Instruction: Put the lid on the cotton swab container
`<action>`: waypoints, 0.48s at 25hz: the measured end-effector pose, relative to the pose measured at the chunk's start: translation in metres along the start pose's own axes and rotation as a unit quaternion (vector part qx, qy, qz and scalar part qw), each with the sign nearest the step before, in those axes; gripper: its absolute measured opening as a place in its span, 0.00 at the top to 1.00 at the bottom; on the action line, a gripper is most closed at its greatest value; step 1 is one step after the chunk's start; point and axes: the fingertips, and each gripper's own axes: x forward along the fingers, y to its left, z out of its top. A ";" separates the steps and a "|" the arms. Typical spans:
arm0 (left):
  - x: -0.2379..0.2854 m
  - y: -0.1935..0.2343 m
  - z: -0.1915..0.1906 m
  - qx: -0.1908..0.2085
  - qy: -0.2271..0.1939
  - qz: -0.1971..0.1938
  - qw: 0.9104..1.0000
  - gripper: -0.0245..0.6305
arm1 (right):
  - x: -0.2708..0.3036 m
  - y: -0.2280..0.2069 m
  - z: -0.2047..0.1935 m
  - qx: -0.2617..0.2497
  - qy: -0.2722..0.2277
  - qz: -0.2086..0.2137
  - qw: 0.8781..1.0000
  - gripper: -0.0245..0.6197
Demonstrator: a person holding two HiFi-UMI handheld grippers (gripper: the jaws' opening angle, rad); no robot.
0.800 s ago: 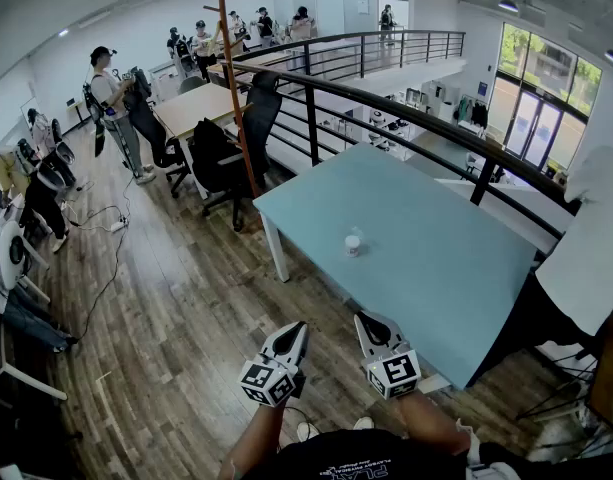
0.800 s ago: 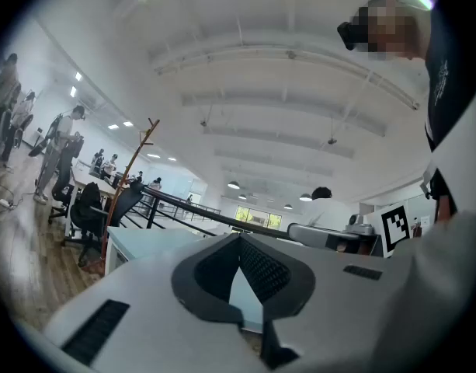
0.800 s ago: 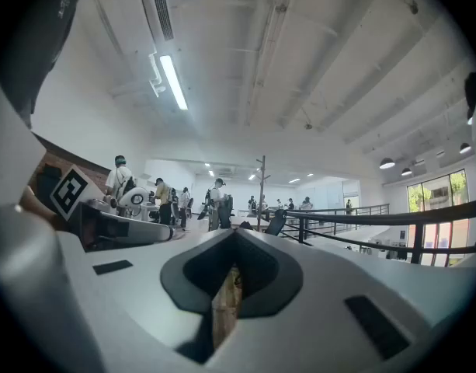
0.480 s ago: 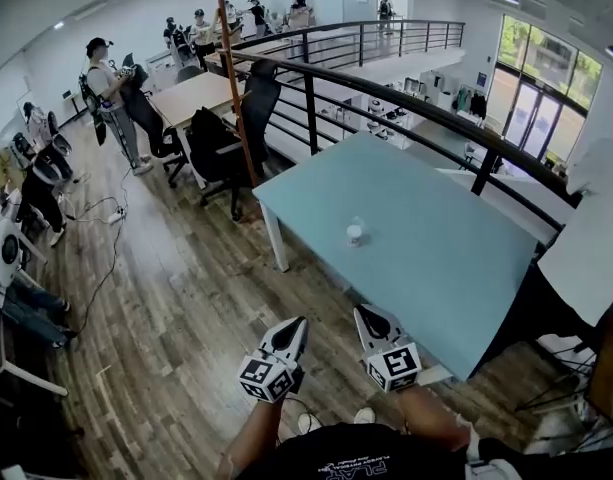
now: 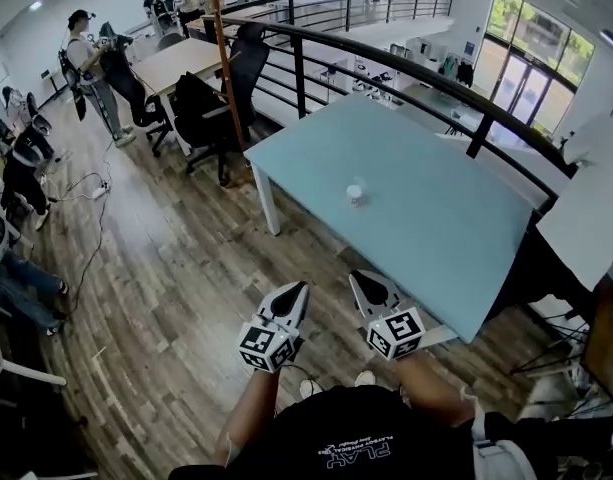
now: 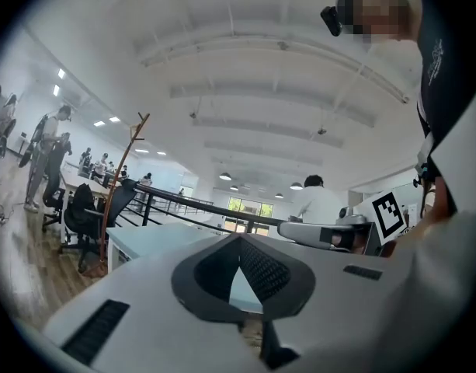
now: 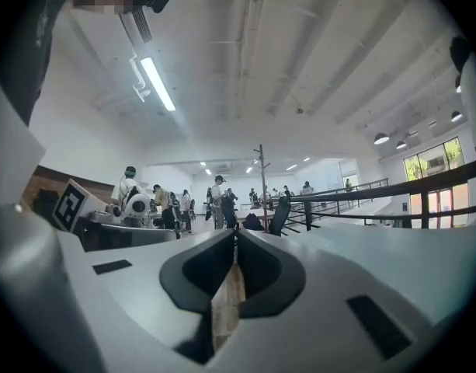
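Cotton swab container [image 5: 355, 195] is seen standing near the middle of the teal table [image 5: 456, 238], well apart from both grippers, which are held off the table's near edge, above the wooden floor [image 5: 186, 298]. Since the container looks small and light and stands alone on the smooth top, it could be tipped or pushed along the table if it is approached too fast or struck from the side. A lid pressed down off-centre could be jammed crooked or flicked off the table.

Neither tool is ready for a pick. The left gripper [image 5: 298, 290] is pressed together with nothing in it, and the right gripper [image 5: 360, 279] is likewise closed on nothing, so the jaws would have to be spread first.

The lid cannot be made out at this distance: whether it lies on the table beside the container or is already set on it cannot be told. A person in white [image 5: 586, 218] at the table's right side is cut off by the frame. The container is not made out in either gripper view.
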 end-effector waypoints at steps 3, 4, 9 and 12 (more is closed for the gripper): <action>0.001 0.006 -0.001 0.001 0.005 -0.007 1.000 0.94 | 0.002 0.002 0.000 -0.010 -0.002 -0.017 1.000 0.93; 0.001 0.009 -0.003 -0.001 0.008 -0.007 1.000 0.94 | 0.002 0.003 -0.002 -0.009 -0.001 -0.024 1.000 0.93; -0.004 0.019 -0.005 -0.021 0.012 -0.001 1.000 0.94 | 0.006 0.004 -0.011 0.010 0.006 -0.038 0.999 0.93; 0.000 0.019 -0.008 -0.023 0.010 -0.010 1.000 0.94 | 0.009 0.003 -0.011 0.012 0.009 -0.033 0.999 0.93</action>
